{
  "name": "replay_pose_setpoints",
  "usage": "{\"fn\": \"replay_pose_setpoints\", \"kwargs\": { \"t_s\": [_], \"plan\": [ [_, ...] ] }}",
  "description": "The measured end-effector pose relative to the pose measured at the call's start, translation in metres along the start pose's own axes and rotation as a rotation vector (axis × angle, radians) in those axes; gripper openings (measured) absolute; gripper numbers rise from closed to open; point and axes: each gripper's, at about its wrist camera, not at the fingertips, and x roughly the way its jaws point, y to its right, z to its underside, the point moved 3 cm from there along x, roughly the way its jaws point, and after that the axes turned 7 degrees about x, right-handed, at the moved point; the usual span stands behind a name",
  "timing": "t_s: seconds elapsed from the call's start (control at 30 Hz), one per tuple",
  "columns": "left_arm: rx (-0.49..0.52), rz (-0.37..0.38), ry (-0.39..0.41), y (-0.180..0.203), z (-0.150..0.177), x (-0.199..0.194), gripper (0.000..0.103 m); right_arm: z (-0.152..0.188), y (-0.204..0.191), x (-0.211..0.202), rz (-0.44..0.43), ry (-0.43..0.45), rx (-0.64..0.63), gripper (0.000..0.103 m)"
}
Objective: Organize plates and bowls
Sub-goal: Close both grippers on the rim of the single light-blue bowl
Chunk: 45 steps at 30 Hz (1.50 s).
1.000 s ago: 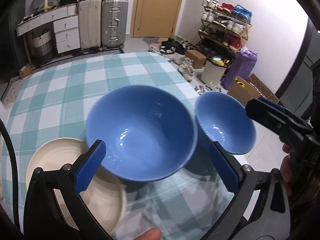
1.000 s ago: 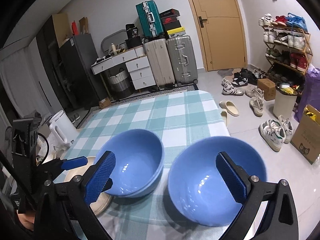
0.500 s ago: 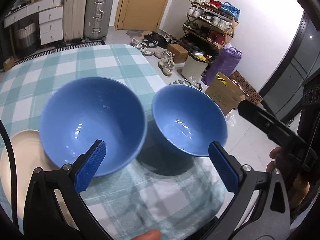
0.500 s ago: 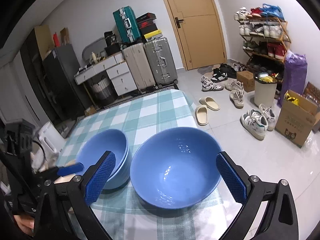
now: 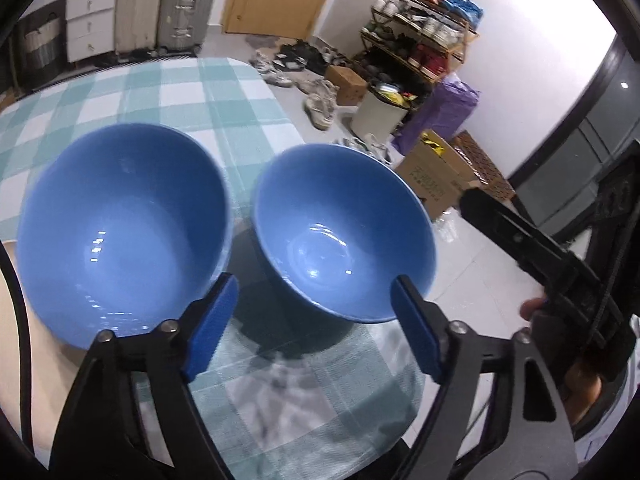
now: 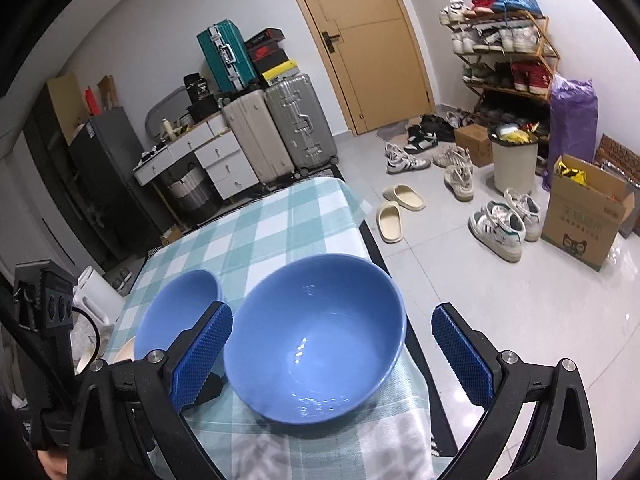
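Both tongs empty right now. My left tongs (image 5: pixel 314 322) are spread fairly wide with nothing between the blue pads, and the smaller glossy blue ceramic bowl (image 5: pixel 344 232) sits just ahead of them, centred in the gap, its near rim about level with the pad tips but not touched as far as I can tell. I read that as lining up to straddle this bowl. The larger glossy blue ceramic bowl (image 5: pixel 124 228) sits ahead and left of the left tongs, just beside the smaller one, rims near but apart; it seems to rest on a cream round plate (image 5: pixel 24 320), only a pale edge visible at the left, so I can't confirm the contact. My right tongs (image 6: pixel 332 350) are also spread wide and empty, with the same smaller bowl (image 6: pixel 316 336) between and ahead of their pads, clear of both. So both tongs point at one bowl from different sides, probably because it sits close to the right-hand edge of the checked teal-and-white cloth-covered surface (image 5: pixel 180 92) and needs moving inward. The larger bowl (image 6: pixel 178 312) shows left of the right tongs, partly behind the left pad. Likely goal: nest the smaller bowl into the larger, stacked over the plate. Risk: glazed rim may slip.
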Motion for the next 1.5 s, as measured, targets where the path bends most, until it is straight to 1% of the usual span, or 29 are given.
{"fn": "replay_pose_setpoints", "kwargs": {
  "t_s": [0.27,0.37,0.43,0.47,0.6,0.67,0.73,0.8,0.87,1.03,1.1,1.23,1.37,1.5],
  "plan": [
    [0.005,-0.010,-0.022,0.004,0.002,0.025,0.056,0.003,0.018,0.021,0.038,-0.034,0.027,0.102],
    [0.014,-0.028,-0.027,0.004,0.001,0.033,0.054,0.004,0.021,0.028,0.050,-0.051,0.034,0.098],
    [0.018,-0.033,-0.027,0.003,0.001,0.035,0.054,0.005,0.022,0.033,0.059,-0.058,0.035,0.089],
    [0.019,-0.034,-0.026,0.001,0.001,0.037,0.053,0.005,0.023,0.035,0.061,-0.064,0.036,0.086],
    [0.014,-0.041,-0.029,-0.005,0.000,0.042,0.046,0.009,0.027,0.048,0.074,-0.093,0.037,0.068],
    [0.017,-0.048,-0.033,-0.007,-0.001,0.045,0.042,0.012,0.029,0.053,0.075,-0.102,0.034,0.066],
    [0.019,-0.051,-0.032,-0.009,-0.001,0.046,0.041,0.014,0.030,0.058,0.076,-0.110,0.034,0.057],
    [0.020,-0.057,-0.029,-0.012,-0.002,0.047,0.037,0.015,0.031,0.062,0.067,-0.116,0.045,0.056],
    [0.019,-0.059,-0.029,-0.014,-0.002,0.048,0.035,0.016,0.032,0.065,0.049,-0.120,0.055,0.049],
    [0.028,-0.074,-0.027,-0.015,-0.002,0.051,0.031,0.018,0.036,0.071,0.065,-0.125,0.071,0.034],
    [0.029,-0.081,-0.021,-0.015,-0.002,0.051,0.028,0.017,0.039,0.072,0.073,-0.123,0.074,0.029],
    [0.026,-0.081,-0.018,-0.016,-0.001,0.051,0.027,0.018,0.043,0.075,0.083,-0.122,0.074,0.022],
    [0.038,-0.095,-0.015,-0.017,-0.002,0.051,0.027,0.019,0.043,0.075,0.100,-0.111,0.064,0.018],
    [0.044,-0.101,0.000,-0.017,-0.004,0.046,0.027,0.018,0.040,0.073,0.113,-0.096,0.049,0.018]
  ]
}}
